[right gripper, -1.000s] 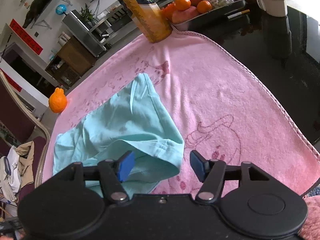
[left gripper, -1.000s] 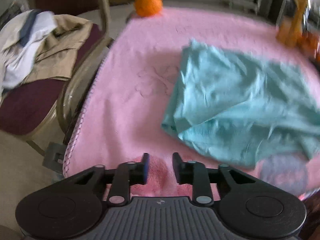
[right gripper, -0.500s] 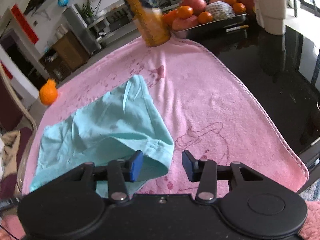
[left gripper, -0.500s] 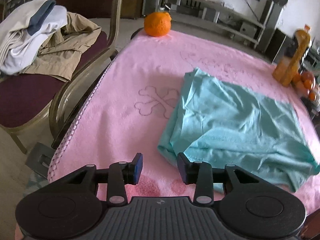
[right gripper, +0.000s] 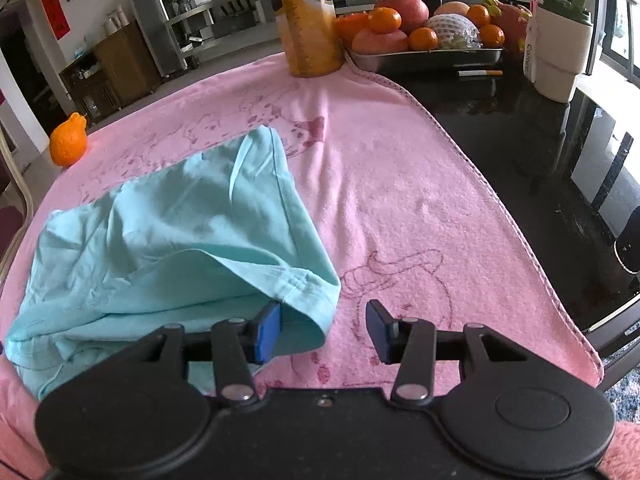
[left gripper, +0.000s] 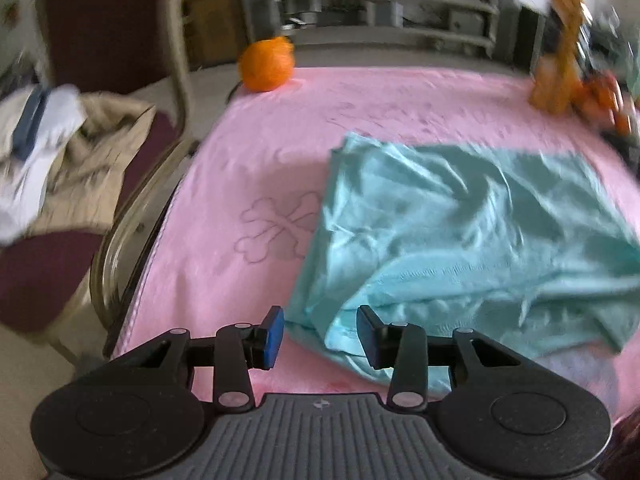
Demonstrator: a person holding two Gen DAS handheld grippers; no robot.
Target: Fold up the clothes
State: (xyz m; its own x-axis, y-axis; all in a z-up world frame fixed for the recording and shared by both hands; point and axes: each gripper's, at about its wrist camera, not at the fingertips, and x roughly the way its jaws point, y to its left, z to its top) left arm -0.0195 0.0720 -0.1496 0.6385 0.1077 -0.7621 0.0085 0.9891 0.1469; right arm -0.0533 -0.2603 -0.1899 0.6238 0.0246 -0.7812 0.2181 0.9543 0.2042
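Blurring smears the whole left wrist view, so the far right table edge is hard to read: an orange bottle (left gripper: 558,76) and some fruit (left gripper: 600,98) show only as streaks. The right wrist view cuts the bottle's top off at the frame edge. A metal tray (right gripper: 428,59) on the dark table (right gripper: 532,160) holds oranges, red fruit and a net-wrapped one. The teal garment (right gripper: 168,240) lies crumpled on the pink towel (right gripper: 400,184), a loose orange (right gripper: 68,142) at the far corner. The left gripper (left gripper: 320,330) has its fingers spread apart, the garment's near corner between them, unpinched. The right gripper (right gripper: 324,330) also stands apart, hem corner between its pads, not clamped. A chair (left gripper: 120,40) holds piled clothes (left gripper: 60,152).
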